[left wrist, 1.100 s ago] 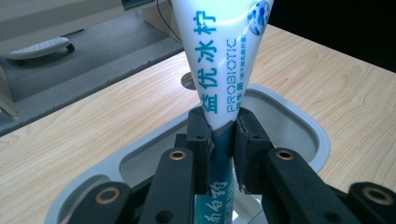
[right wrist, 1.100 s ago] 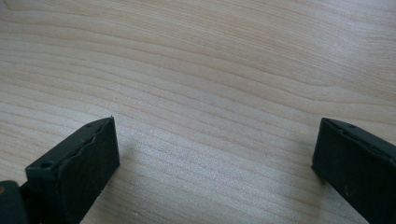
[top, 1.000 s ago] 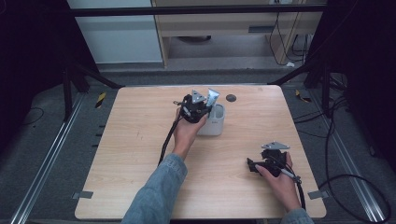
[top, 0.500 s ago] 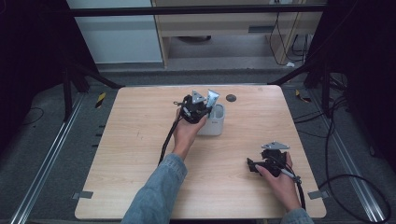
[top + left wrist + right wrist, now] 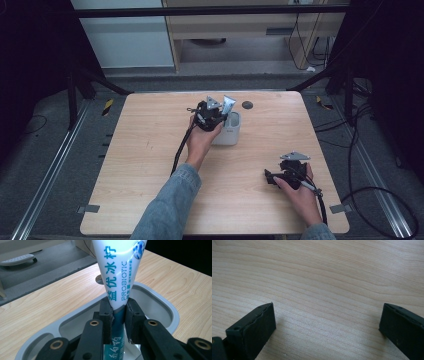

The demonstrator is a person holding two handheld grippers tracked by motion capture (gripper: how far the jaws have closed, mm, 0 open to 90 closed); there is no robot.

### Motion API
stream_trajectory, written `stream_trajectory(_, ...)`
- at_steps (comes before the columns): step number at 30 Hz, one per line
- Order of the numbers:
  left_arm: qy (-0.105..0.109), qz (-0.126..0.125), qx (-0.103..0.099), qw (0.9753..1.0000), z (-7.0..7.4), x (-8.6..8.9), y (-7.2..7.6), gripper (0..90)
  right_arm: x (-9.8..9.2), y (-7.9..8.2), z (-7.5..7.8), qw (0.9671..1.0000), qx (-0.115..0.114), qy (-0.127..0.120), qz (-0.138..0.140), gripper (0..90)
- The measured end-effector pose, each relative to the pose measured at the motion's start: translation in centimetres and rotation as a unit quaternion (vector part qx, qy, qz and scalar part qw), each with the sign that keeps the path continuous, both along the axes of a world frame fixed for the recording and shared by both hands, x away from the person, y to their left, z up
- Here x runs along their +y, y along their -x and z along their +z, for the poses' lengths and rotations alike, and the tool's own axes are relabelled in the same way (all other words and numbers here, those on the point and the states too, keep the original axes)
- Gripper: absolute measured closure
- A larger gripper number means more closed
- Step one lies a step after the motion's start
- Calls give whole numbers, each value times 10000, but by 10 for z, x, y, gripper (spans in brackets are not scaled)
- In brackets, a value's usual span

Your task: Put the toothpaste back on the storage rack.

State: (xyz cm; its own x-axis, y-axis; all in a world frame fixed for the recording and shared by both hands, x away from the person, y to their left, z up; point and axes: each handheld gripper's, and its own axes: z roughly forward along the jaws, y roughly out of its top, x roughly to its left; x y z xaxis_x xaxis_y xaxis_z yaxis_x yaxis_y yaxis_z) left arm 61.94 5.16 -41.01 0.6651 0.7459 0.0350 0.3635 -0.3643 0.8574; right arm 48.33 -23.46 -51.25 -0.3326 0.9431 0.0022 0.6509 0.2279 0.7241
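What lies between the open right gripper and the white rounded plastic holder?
Bare wooden table, seen in the high view, separates the right gripper from the white rounded plastic holder.

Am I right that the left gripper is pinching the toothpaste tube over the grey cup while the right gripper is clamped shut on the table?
Not quite: the right gripper is open, as the right gripper view shows. The left gripper does pinch the toothpaste tube over the grey cup.

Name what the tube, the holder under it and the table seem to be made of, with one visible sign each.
Tube: probably soft plastic, glossy, printed, pinched flat.
Holder: likely moulded plastic or ceramic; smooth grey-white rounded rim.
Table: wood or wood-look laminate, matt; pale grain lines.
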Motion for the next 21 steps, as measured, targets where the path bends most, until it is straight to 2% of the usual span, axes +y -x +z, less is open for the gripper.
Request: stream_trajectory(21, 27, 5, 59, 10000, 0, 0, -2, 764, 0, 0, 0, 10000, -3, 3, 5, 8)
